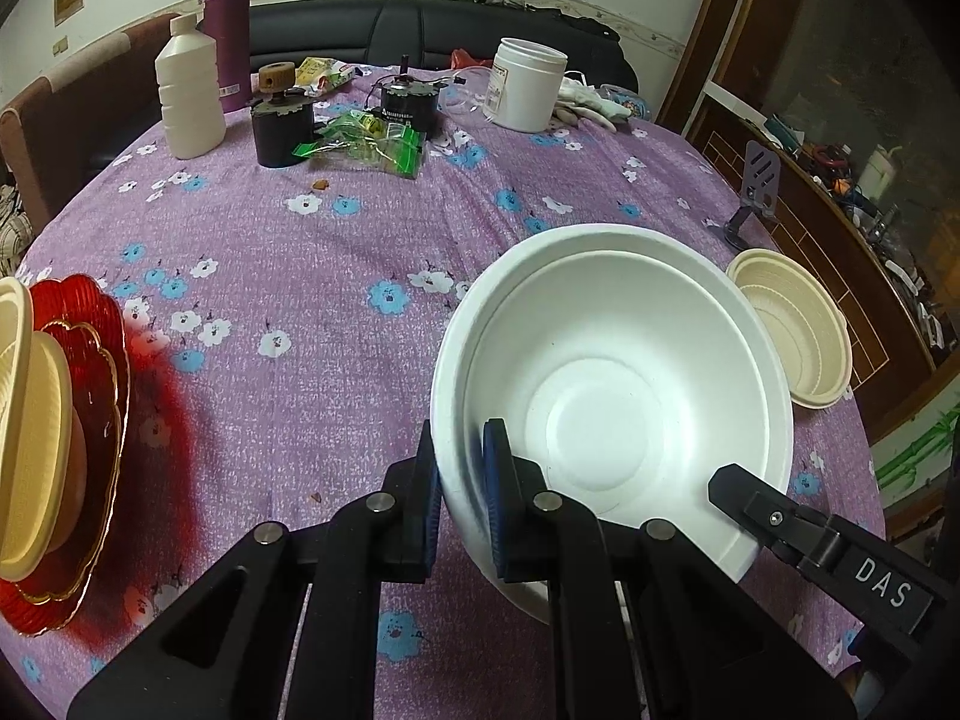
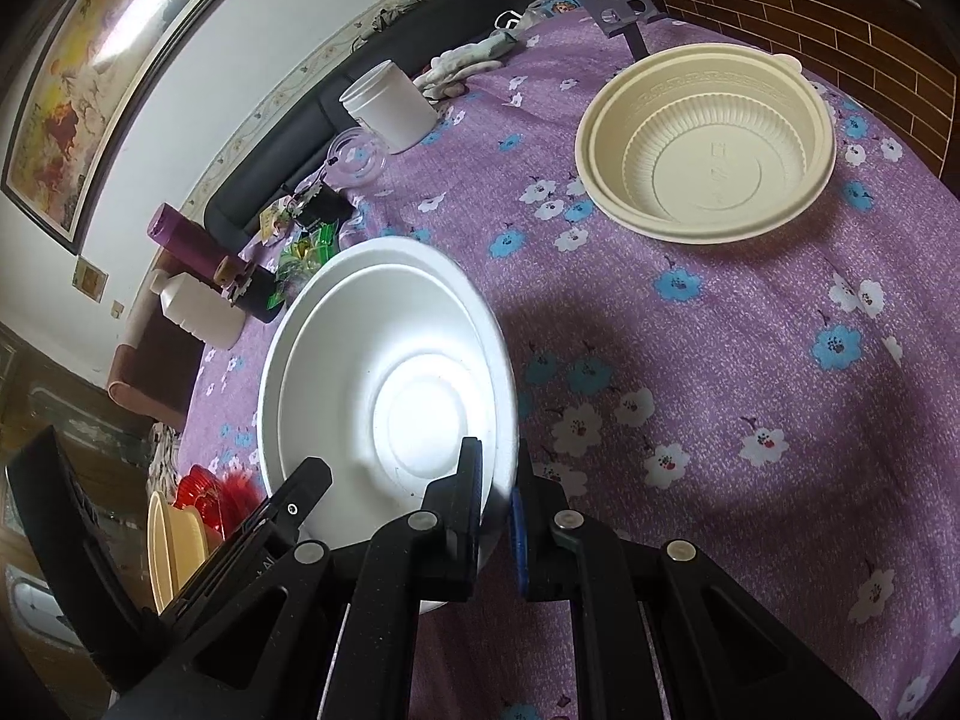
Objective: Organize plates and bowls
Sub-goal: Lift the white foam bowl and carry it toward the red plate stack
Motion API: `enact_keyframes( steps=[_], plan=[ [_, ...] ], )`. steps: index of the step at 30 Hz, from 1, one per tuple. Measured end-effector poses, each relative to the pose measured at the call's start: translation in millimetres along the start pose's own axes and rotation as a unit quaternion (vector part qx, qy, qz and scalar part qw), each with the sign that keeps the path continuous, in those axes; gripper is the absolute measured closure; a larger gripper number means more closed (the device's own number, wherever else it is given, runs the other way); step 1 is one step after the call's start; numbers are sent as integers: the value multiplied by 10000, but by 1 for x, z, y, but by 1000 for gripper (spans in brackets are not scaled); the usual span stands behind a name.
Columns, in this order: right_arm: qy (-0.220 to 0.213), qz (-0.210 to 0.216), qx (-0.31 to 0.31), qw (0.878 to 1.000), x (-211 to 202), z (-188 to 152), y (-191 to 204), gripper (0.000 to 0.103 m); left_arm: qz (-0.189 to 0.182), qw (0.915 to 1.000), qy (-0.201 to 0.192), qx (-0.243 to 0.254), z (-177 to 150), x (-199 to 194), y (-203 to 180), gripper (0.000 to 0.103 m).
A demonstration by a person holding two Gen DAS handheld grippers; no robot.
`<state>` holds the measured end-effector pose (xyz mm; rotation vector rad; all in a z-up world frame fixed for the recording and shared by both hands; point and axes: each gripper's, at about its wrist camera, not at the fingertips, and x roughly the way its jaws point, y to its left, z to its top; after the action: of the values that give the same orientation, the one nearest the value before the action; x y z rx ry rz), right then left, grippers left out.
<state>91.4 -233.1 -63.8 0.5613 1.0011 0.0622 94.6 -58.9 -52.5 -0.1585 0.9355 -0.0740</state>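
My left gripper [image 1: 462, 498] is clamped on the near rim of the white bowl [image 1: 612, 384], one pad inside and one outside the wall. My right gripper [image 2: 497, 510] pinches the same bowl's opposite rim in the same way, so I hold it between both, tilted above the purple flowered tablecloth [image 1: 312, 312]. Off to my left sits a cream bowl [image 1: 30, 432] on red plates [image 1: 102, 396]. Beyond the white bowl, near the table's right edge, a second cream bowl [image 2: 708, 144] rests upright on the cloth. Farther back stand a white bottle [image 1: 189, 96], a purple flask [image 1: 227, 30] and a white jar [image 1: 525, 84].
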Motion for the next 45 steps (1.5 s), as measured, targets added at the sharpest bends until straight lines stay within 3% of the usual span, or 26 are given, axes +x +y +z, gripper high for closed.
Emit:
enact_keyframes(
  steps=[45],
  plan=[
    [14,285,-101,9995,-17,-21,-1,95,126,9999,-111,25,-19,-30,4,93]
  ],
)
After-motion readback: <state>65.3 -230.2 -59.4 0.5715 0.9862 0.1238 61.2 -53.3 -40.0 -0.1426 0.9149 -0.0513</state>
